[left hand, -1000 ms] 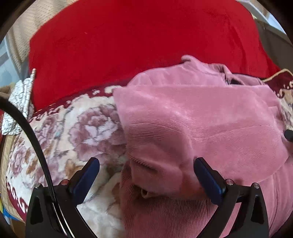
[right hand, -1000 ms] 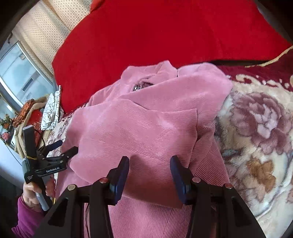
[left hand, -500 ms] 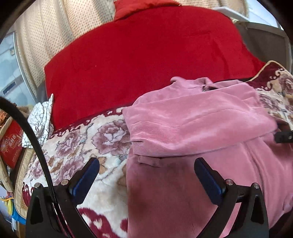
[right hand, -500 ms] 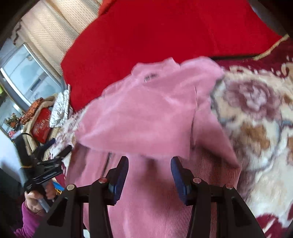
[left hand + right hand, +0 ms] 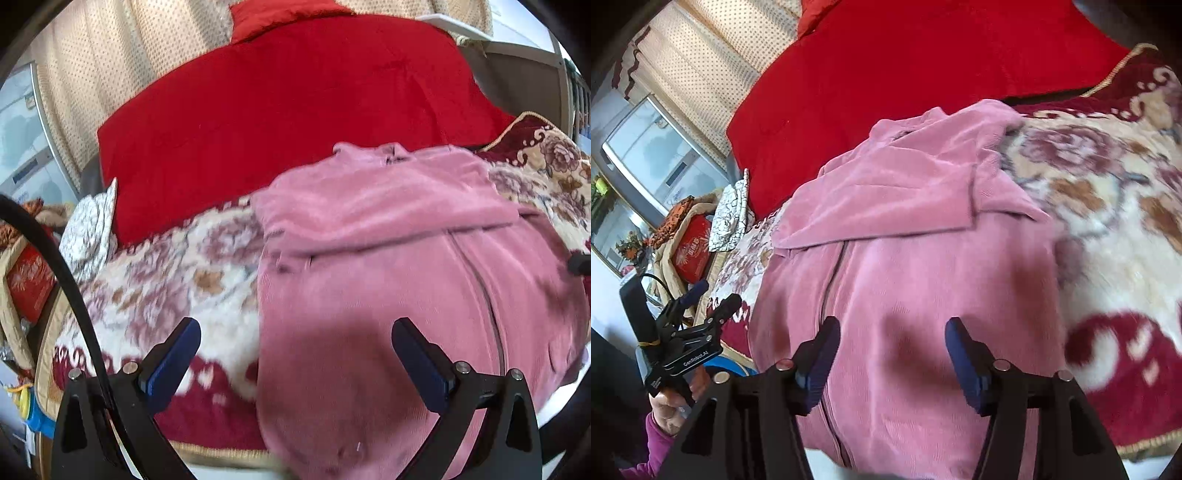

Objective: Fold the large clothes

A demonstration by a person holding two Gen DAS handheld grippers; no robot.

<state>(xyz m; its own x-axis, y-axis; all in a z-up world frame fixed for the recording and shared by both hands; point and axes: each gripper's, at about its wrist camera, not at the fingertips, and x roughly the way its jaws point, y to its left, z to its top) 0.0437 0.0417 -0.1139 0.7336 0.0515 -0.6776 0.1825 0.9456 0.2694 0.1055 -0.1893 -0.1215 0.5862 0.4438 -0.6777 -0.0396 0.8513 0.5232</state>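
Observation:
A pink corduroy jacket (image 5: 388,288) lies zip-side up on a floral blanket (image 5: 177,280), its sleeves folded across the chest. In the right wrist view the same jacket (image 5: 905,258) fills the middle, its zip running down to the near edge. My left gripper (image 5: 295,354) hovers over the jacket's lower left edge, jaws wide apart and holding nothing. My right gripper (image 5: 892,354) hangs above the lower front of the jacket; its jaws are opening and no cloth is pinched between them. The left gripper (image 5: 713,299) also shows at the left of the right wrist view, held by a hand.
A big red blanket (image 5: 288,110) is piled behind the jacket. At the left lie a white patterned cloth (image 5: 88,229) and a red box (image 5: 29,280). Dotted curtains (image 5: 698,62) and a window (image 5: 653,155) stand beyond. The floral blanket (image 5: 1108,221) spreads to the right.
Both grippers have pulled back toward the near edge, away from the folded sleeves. The right gripper's jaws stand wider than before. The folded sleeve now lies flat across the chest.

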